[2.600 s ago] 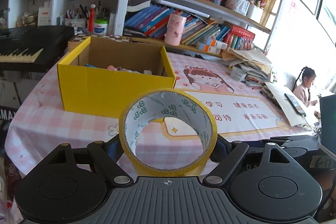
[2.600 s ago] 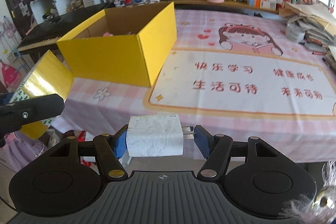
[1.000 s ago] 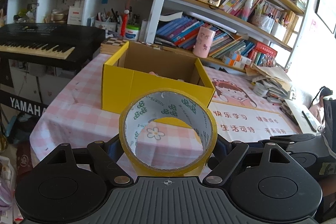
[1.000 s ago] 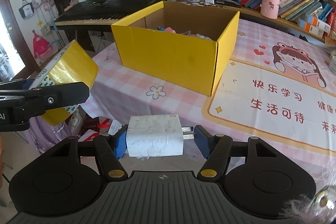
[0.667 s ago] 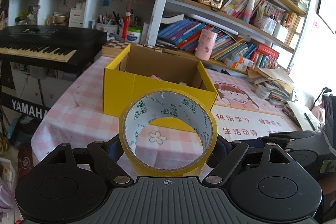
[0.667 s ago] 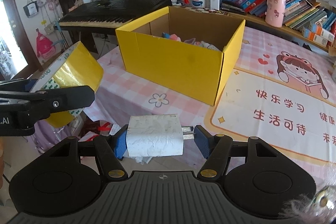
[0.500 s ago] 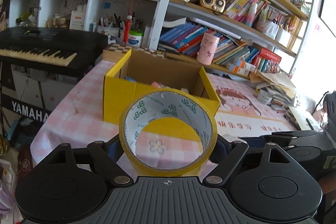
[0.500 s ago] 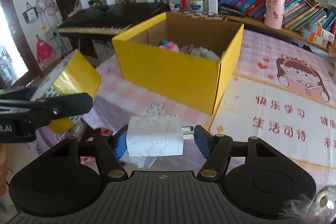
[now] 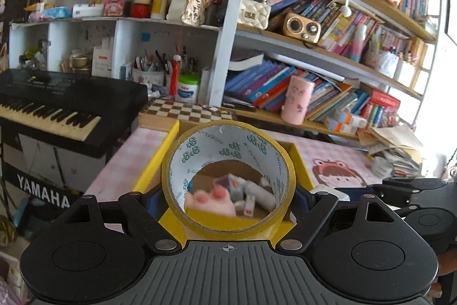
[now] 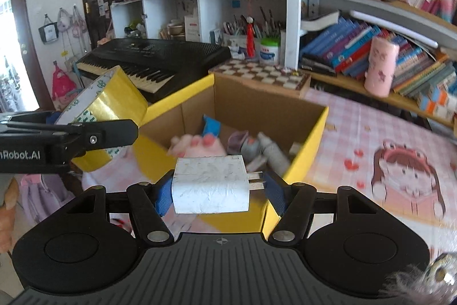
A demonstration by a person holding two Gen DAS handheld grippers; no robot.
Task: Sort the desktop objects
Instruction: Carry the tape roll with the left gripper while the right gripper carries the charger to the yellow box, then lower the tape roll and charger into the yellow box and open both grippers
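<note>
My left gripper (image 9: 228, 197) is shut on a yellow tape roll (image 9: 228, 139), held upright just before the near wall of the open yellow cardboard box (image 9: 155, 165). Through the roll's hole I see pink and white items on the box floor. My right gripper (image 10: 218, 187) is shut on a white charger plug (image 10: 210, 185), its prongs pointing right, above the box's (image 10: 308, 145) near corner. The tape roll (image 10: 114, 102) and the left gripper's finger (image 10: 85, 133) show at the left of the right wrist view.
The box stands on a pink checked tablecloth (image 10: 371, 133) with a cartoon mat (image 10: 405, 170). A black keyboard (image 9: 57, 102) lies left, a checkerboard (image 10: 262, 73) behind the box. Bookshelves (image 9: 328, 70) and a pink cup (image 10: 380, 67) line the back.
Both grippers have moved forward and up toward the yellow box, which now looks much closer; its inside is in view. The tape roll and plug stay gripped.
</note>
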